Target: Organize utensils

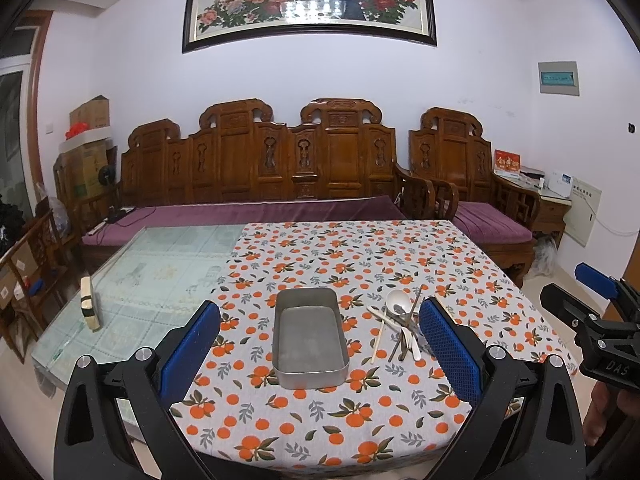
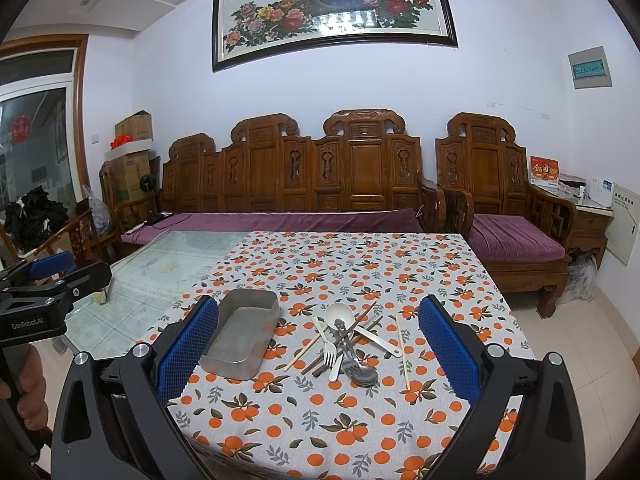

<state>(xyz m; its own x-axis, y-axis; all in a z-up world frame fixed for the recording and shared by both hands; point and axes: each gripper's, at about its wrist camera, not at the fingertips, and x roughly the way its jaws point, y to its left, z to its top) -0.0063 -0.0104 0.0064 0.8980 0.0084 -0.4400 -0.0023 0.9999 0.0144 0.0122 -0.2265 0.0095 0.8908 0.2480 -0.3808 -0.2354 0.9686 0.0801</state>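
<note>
- Left gripper [image 1: 320, 348]: jaws spread wide and holding nothing, raised above the near edge of the table [image 1: 344, 416], which wears an orange-print cloth.
- Metal tray [image 1: 309, 336]: a rectangular tin standing empty on the cloth, framed between the left jaws and nearer the left one; in the right wrist view the same tray [image 2: 244, 332] lies just inside the left jaw of the right gripper.
- Right gripper [image 2: 318, 350]: jaws likewise wide apart and holding nothing, above the near table edge.
- Utensil pile [image 2: 346, 344]: a loose heap on the cloth between the right jaws, beside the tray but apart from it. It holds a white spoon [image 2: 340, 314], a white fork [image 2: 330, 354], dark metal pieces and crossed dark chopsticks [image 2: 360, 318].
- Pale chopstick [image 2: 403, 352]: lies alone between the pile and the right jaw.
- In the left wrist view the pile [image 1: 402, 324] sits just inside the right jaw, partly hidden behind it.
- Wooden sofa [image 2: 312, 176]: stands beyond the far table edge.
</note>
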